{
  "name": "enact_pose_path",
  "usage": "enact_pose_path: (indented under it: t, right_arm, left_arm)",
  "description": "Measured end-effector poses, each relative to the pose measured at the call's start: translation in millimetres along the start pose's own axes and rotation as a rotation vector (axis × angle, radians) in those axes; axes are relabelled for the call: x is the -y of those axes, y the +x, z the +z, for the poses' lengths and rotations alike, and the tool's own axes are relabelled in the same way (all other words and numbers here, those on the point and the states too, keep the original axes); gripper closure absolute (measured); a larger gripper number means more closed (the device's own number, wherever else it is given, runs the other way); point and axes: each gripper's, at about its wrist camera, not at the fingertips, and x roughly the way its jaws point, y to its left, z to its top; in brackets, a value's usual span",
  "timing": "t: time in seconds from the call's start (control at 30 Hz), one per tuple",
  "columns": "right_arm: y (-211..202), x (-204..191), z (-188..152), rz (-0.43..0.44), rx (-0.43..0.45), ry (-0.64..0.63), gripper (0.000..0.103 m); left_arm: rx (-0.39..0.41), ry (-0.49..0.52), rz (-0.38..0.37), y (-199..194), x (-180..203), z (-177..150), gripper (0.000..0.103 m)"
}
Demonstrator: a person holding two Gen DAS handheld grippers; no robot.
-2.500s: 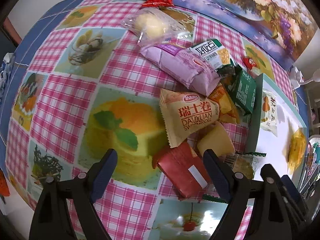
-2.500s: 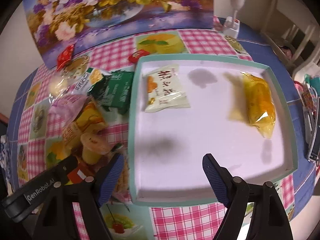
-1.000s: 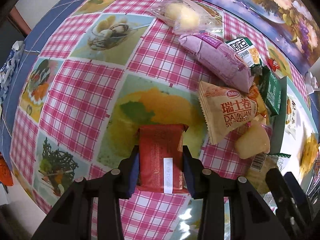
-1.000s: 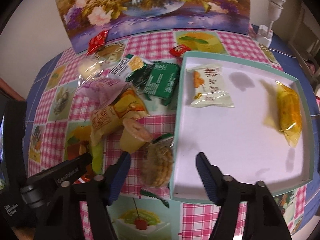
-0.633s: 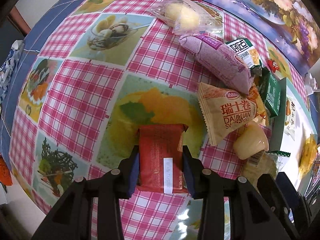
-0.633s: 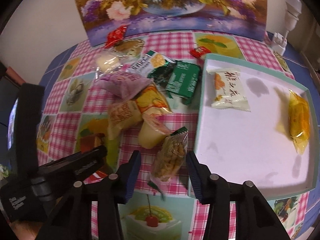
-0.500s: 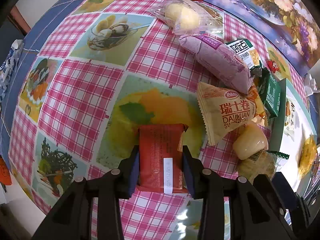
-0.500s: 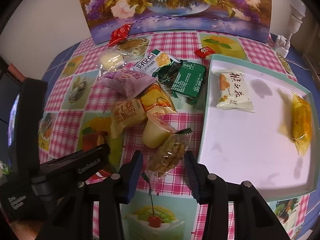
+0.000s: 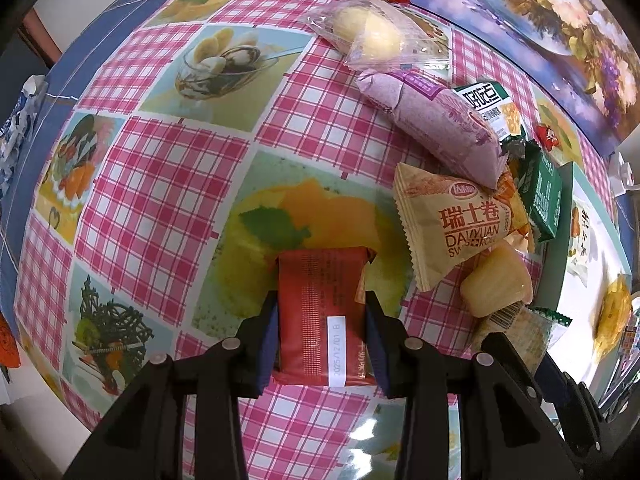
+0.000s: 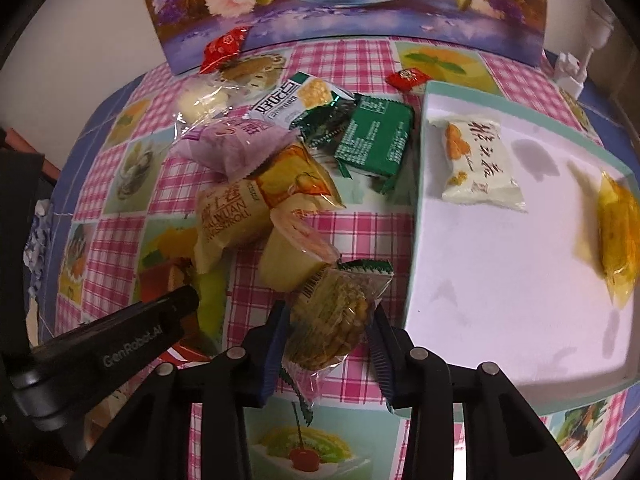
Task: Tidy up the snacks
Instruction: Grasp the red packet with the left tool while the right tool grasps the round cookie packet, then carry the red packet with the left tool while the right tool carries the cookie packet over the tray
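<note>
Clamping the red packet (image 9: 322, 316) in my left tongs (image 9: 322, 338), I hold it by its long sides, just over the checked worktop (image 9: 160, 184), nose pointing straight down so the flat wrapper sits square between the pads. That grip looks firm; the pads press the packet's edges on both sides.

My right tongs (image 10: 329, 338) have just been closing around the clear bag of biscuits (image 10: 332, 322), which lies at the near edge of the snack heap, just beside the teal-rimmed tray (image 10: 416, 208). The bag sits between the pads, and its crinkly film seems to touch them on both sides, though I cannot tell whether they truly bite yet. I came at it from above at a slant, I judge, because the yellow jelly cup (image 10: 294, 258) leans against its far end and leaves only the sides free.

Inside the tray a white sachet (image 10: 478, 162) and a yellow wrapped sweet (image 10: 618, 240) lie well apart, so there is plenty of bare floor for both my pickings. Lifting the bag may tip the cup, which rests partly on it, so I should raise it slowly.
</note>
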Motion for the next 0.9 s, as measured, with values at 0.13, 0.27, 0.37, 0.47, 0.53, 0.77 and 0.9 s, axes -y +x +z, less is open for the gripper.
enact_pose_path:
  t: [0.13,0.27,0.37,0.47,0.53,0.77,0.9]
  right_arm:
    - [7,-1,1,0.002,-0.005,0.000,0.061]
    - [10,-1,2,0.004,0.001,-0.004,0.062]
    - [9,-2,3,0.005,0.008,-0.006,0.065]
    - [7,-3,4,0.011,0.016,0.000,0.069]
    - [6,-2,4,0.015,0.018,0.005,0.071]
    - [-5,5,5,0.026,0.039,0.028,0.080]
    - [-11,8,5,0.033,0.051,0.042,0.081]
  left_arm:
    - [0.000,-0.004,-0.001,0,-2,0,0.061]
    - [-0.004,-0.002,0.001,3,-4,2,0.061]
    - [-0.002,-0.003,0.006,5,-5,3,0.061]
    - [0.002,-0.003,0.008,6,-4,5,0.061]
    - [0.004,-0.007,0.004,6,-5,6,0.062]
    - [0.032,-0.007,-0.003,-2,-7,9,0.062]
    - [0.049,-0.011,-0.006,-10,-10,13,0.062]
